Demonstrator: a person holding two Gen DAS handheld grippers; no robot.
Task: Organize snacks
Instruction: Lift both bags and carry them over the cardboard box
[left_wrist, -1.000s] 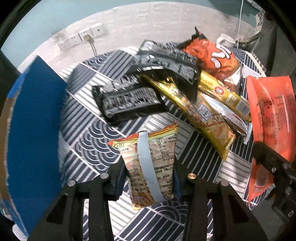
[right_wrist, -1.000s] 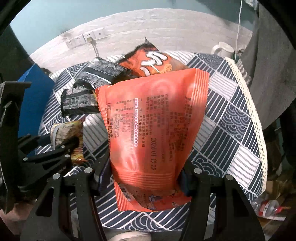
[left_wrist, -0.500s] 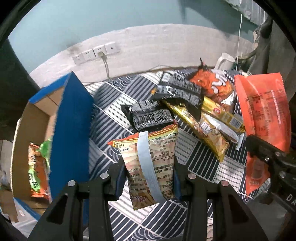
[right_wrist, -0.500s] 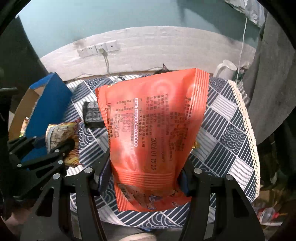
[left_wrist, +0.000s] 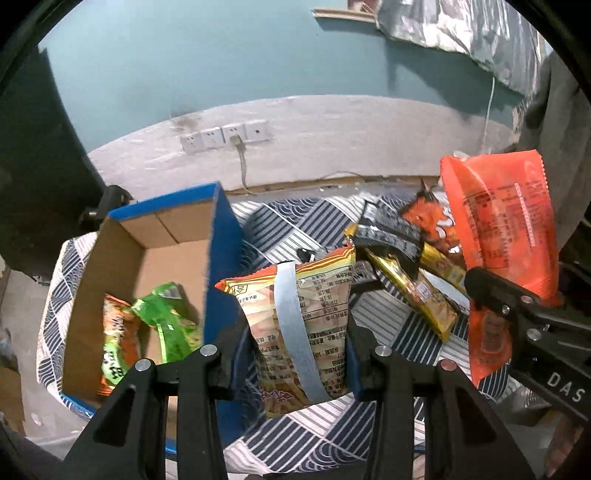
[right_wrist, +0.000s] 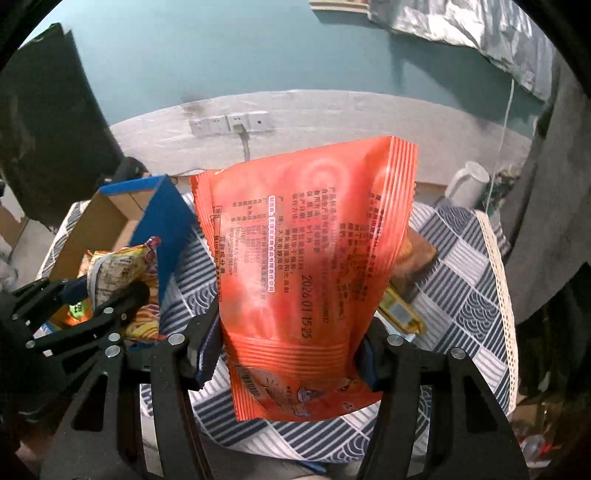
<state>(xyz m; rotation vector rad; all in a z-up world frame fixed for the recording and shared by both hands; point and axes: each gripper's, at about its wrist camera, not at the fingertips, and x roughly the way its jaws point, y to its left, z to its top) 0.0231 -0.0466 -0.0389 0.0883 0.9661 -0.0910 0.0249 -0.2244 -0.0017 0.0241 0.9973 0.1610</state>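
Inside the open blue-walled cardboard box (left_wrist: 218, 236) on my left there's already a green crinkly snack bag (left_wrist: 166, 321) and an orange one beside it, so I'd say the sorting's partly done. Still piled on the patterned tablecloth (left_wrist: 399, 325): a black packet (left_wrist: 391, 232), gold foil bars (left_wrist: 413, 291), an orange chip bag (left_wrist: 432, 218).

My left gripper (left_wrist: 299, 354) is clamped on a yellow-and-red noodle-snack packet with a silver strip (left_wrist: 299, 321), upright, just beside the box wall. My right gripper (right_wrist: 291, 350) is squeezing the lower part of a big orange-red plastic pouch (right_wrist: 306, 266), held above the table.
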